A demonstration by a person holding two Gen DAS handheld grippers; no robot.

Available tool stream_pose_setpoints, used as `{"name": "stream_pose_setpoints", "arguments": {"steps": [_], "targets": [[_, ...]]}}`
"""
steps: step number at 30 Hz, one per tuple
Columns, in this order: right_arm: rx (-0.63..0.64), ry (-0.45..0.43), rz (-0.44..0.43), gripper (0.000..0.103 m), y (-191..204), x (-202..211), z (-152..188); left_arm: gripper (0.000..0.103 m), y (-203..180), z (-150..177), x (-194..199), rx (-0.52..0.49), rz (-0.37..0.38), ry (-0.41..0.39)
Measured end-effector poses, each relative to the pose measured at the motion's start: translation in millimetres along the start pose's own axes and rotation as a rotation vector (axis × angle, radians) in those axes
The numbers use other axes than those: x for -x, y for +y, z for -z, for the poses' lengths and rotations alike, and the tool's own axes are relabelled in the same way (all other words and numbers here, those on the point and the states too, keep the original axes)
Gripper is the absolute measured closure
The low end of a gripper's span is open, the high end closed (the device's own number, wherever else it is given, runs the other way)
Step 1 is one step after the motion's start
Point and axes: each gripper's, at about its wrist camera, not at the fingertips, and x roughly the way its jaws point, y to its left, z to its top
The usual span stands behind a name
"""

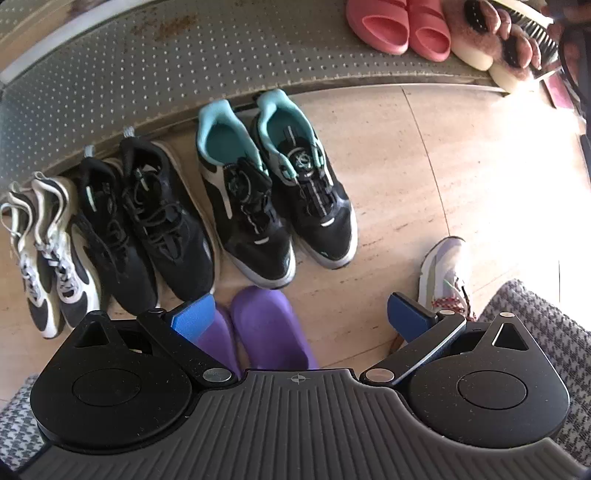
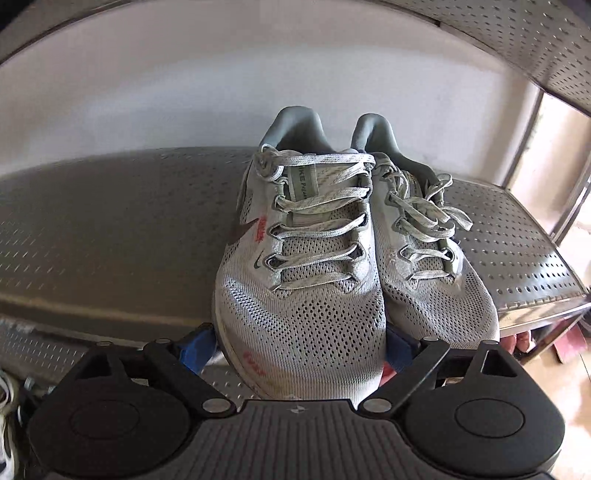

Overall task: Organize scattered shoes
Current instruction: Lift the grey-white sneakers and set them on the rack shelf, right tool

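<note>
1. The grey sneakers (image 2: pixel 306 258) are open-weave mesh cloth with flat woven laces, matt and slightly worn.
2. The shelf (image 2: pixel 110 229) at nine o'clock is perforated sheet metal with a dull sheen.
3. The purple clogs (image 1: pixel 269 328) look like smooth matt foam or rubber.
4. The floor (image 1: pixel 388 166) is smooth, pale, wood-look.
5. The pink slides (image 1: pixel 399 29) at one o'clock are matt foam-like.

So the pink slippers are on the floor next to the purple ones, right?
Not quite. The pink slippers sit up on the metal shelf, as the left wrist view shows. The purple ones are on the floor.
</note>
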Motion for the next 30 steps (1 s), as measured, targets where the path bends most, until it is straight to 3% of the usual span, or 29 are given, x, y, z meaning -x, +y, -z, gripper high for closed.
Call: {"name": "stream_pose_setpoints", "arguments": {"steps": [10,23,30], "targets": [[0.071,0.004,0.056,0.013,-46,-23,-6,0.001,10,-15,-12,0.027,-0.023,0.026],[-0.010,-0.008,0.177,0.012,-126,-45,-5,0.001,33,-40,-31,0.086,-0.072,0.066],[0.000,0.015,0.198,0.013,-130,-39,3,0.001,30,-39,-27,0.072,-0.063,0.051]]}}
